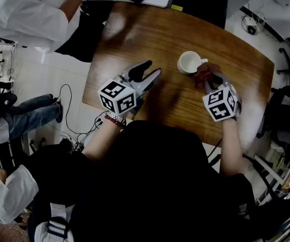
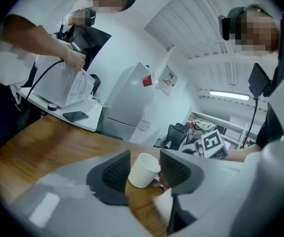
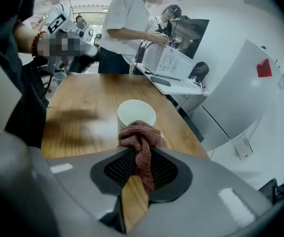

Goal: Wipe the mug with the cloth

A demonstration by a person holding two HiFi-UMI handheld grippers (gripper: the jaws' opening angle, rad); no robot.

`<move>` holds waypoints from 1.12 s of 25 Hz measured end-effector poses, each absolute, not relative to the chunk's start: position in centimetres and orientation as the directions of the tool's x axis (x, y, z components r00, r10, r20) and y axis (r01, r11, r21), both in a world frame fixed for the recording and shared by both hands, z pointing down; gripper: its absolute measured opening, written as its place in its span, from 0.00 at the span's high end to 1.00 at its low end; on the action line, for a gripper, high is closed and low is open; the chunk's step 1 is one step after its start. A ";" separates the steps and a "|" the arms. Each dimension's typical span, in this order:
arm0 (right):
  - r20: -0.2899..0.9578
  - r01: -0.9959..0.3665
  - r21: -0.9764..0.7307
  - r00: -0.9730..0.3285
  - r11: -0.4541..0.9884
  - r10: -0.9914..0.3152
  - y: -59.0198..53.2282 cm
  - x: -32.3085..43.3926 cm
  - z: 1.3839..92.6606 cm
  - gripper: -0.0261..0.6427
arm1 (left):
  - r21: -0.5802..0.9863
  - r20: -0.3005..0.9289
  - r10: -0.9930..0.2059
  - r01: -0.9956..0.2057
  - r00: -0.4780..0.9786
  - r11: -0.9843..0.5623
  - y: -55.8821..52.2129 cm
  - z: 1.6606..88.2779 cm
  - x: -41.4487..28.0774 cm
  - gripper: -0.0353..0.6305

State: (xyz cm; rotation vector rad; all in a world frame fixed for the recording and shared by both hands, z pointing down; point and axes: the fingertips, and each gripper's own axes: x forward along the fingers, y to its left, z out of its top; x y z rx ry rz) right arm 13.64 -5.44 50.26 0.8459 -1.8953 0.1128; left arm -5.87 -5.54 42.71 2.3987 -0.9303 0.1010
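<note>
One white mug (image 1: 189, 62) stands on the wooden table (image 1: 150, 39).

mug (image 1: 190, 62): white, ribbed wall, stood upright, handle turned to the right, seen right of centre in the upper half of the head view | cloth (image 1: 207, 75): reddish-brown terry, bunched, pinched between the jaws of the right gripper (image 3: 141, 167), held just beside the mug's lower right
</note>
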 end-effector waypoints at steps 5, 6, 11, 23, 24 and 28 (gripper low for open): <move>0.845 -0.585 0.280 -0.226 0.761 -0.485 -6.8 13.6 51.8 0.84 | 0.488 0.262 -0.602 -0.642 0.754 -0.592 -5.4 42.3 -6.5 0.67; 0.849 -0.579 0.279 -0.224 0.766 -0.478 -6.9 13.6 52.3 0.84 | 0.492 0.264 -0.604 -0.644 0.752 -0.586 -5.2 42.4 -6.7 0.67; 0.871 -0.563 0.253 -0.222 0.787 -0.438 -6.7 13.9 54.9 0.84 | 0.494 0.277 -0.611 -0.655 0.742 -0.572 -4.2 42.9 -7.2 0.67; 0.881 -0.587 0.226 -0.218 0.777 -0.420 -6.4 13.9 56.4 0.84 | 0.524 0.278 -0.535 -0.593 0.798 -0.612 -1.3 43.5 -4.6 0.67; 0.874 -0.598 0.229 -0.222 0.768 -0.433 -6.3 13.9 55.7 0.84 | 0.516 0.277 -0.533 -0.592 0.799 -0.620 -1.4 43.4 -4.5 0.67; 0.841 -0.622 0.248 -0.242 0.742 -0.484 -5.4 13.8 53.1 0.84 | 0.422 0.300 -0.529 -0.608 0.794 -0.673 -2.1 43.3 -4.2 0.67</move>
